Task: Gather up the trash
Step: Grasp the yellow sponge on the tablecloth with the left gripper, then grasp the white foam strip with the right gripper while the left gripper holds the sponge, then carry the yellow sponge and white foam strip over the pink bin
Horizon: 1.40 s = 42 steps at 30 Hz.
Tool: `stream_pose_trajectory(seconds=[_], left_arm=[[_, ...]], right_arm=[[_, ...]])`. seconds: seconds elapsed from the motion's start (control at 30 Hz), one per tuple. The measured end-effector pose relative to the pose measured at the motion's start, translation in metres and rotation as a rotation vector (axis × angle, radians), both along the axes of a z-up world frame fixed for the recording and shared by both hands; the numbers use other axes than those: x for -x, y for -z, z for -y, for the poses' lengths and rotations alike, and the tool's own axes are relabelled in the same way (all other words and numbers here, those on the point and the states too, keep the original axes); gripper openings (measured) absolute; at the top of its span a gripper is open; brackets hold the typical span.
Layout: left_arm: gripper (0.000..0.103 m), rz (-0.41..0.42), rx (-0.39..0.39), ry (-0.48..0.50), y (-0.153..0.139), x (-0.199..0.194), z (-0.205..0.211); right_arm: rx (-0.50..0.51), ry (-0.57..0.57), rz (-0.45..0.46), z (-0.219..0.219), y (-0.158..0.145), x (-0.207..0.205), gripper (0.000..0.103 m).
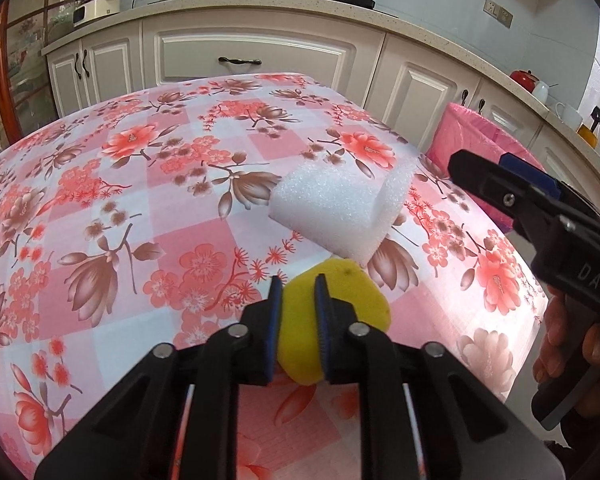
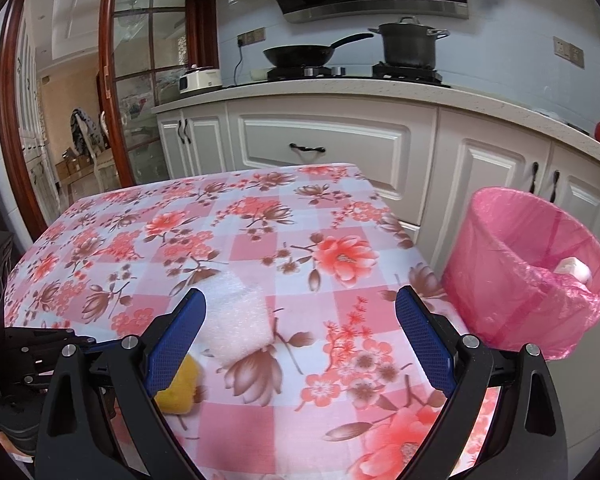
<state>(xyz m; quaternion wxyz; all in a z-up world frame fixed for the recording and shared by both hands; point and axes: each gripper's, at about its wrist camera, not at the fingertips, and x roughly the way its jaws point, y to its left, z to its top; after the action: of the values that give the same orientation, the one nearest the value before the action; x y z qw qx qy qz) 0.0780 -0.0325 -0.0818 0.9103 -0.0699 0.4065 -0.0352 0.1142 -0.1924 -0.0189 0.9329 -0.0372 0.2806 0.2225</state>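
Observation:
My left gripper (image 1: 298, 286) is shut on a yellow sponge-like lump (image 1: 348, 320) just above the floral tablecloth (image 1: 140, 200). The lump also shows in the right wrist view (image 2: 182, 388), partly behind my left finger. A white L-shaped foam block (image 1: 336, 208) lies on the table just beyond it, also seen in the right wrist view (image 2: 236, 320). My right gripper (image 2: 300, 312) is open and empty, hovering over the table's right part; it appears at the right of the left wrist view (image 1: 464, 168). A pink-lined trash bin (image 2: 528, 276) stands right of the table.
The bin holds a white item (image 2: 572, 270). White kitchen cabinets (image 2: 324, 148) run behind the table, with a stove, a pan (image 2: 300, 54) and a pot (image 2: 410, 46) on the counter. A glass door (image 2: 80, 120) is at the left.

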Motion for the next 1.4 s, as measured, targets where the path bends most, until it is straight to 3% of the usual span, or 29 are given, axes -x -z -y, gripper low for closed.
stream_pose_trajectory(seconds=[0.27, 0.43, 0.7, 0.8, 0.87, 0.93, 1.13, 1.2, 1.33, 1.4], left_arm=[[0.002, 0.005, 0.004, -0.02, -0.003, 0.001, -0.009], [0.0, 0.008, 0.014, -0.051, -0.004, 0.002, -0.02], [0.001, 0.009, 0.029, -0.057, -0.007, 0.005, -0.022], [0.008, 0.012, 0.036, -0.055, -0.008, 0.006, -0.022], [0.023, 0.015, 0.035, -0.053, -0.009, 0.008, -0.02], [0.033, 0.017, 0.032, -0.05, -0.009, 0.009, -0.018], [0.035, -0.008, 0.045, -0.032, -0.006, 0.014, -0.013], [0.034, -0.029, 0.041, -0.026, -0.003, 0.012, -0.011], [0.022, -0.046, 0.044, -0.01, 0.002, 0.01, -0.009], [0.017, -0.041, 0.042, -0.007, 0.002, 0.009, -0.01]], right_arm=[[0.019, -0.052, -0.043, -0.019, 0.005, -0.007, 0.089], [0.049, -0.075, -0.079, -0.029, 0.012, -0.014, 0.087], [0.098, -0.135, -0.135, -0.043, 0.026, -0.02, 0.047], [0.108, -0.13, -0.131, -0.041, 0.028, -0.02, 0.029], [0.1, -0.116, -0.133, -0.037, 0.028, -0.021, 0.026], [0.097, -0.106, -0.131, -0.032, 0.027, -0.021, 0.025], [0.086, -0.076, -0.138, -0.018, 0.029, -0.023, 0.024], [0.085, -0.071, -0.135, -0.015, 0.029, -0.022, 0.024], [0.082, -0.05, -0.133, -0.012, 0.027, -0.022, 0.025], [0.08, -0.042, -0.136, -0.011, 0.028, -0.023, 0.033]])
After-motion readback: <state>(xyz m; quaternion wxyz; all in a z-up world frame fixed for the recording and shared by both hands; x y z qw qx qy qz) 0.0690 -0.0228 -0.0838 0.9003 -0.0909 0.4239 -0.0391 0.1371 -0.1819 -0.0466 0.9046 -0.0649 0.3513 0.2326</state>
